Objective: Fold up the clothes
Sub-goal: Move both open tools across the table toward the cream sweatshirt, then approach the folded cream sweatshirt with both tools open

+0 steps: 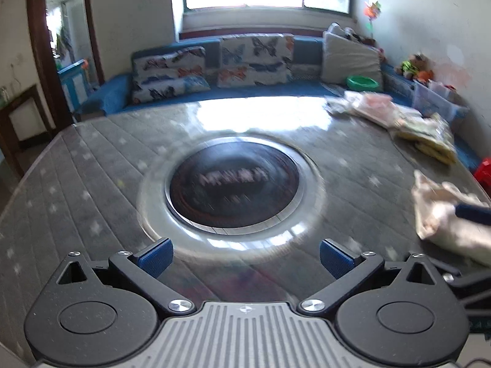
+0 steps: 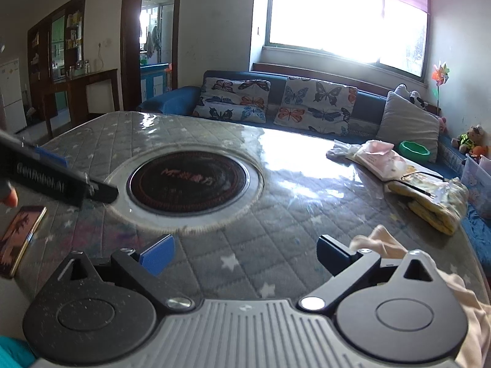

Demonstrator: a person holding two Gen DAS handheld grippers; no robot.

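A crumpled cream garment [image 1: 445, 214] lies on the grey quilted table [image 1: 92, 184] at the right in the left wrist view. In the right wrist view it [image 2: 383, 245] lies just beyond and under the right finger. My left gripper [image 1: 245, 259] is open and empty above the table's near part, facing the round black hob [image 1: 234, 184]. My right gripper [image 2: 245, 256] is open and empty, its right finger touching or just over the garment. The left gripper's finger [image 2: 58, 181] shows at the left of the right wrist view.
A pile of bagged, folded clothes [image 2: 399, 171] lies at the far right of the table. A phone [image 2: 21, 239] lies at the near left edge. The hob [image 2: 187, 181] sits in the table's middle. A blue sofa [image 2: 307, 101] with cushions stands behind.
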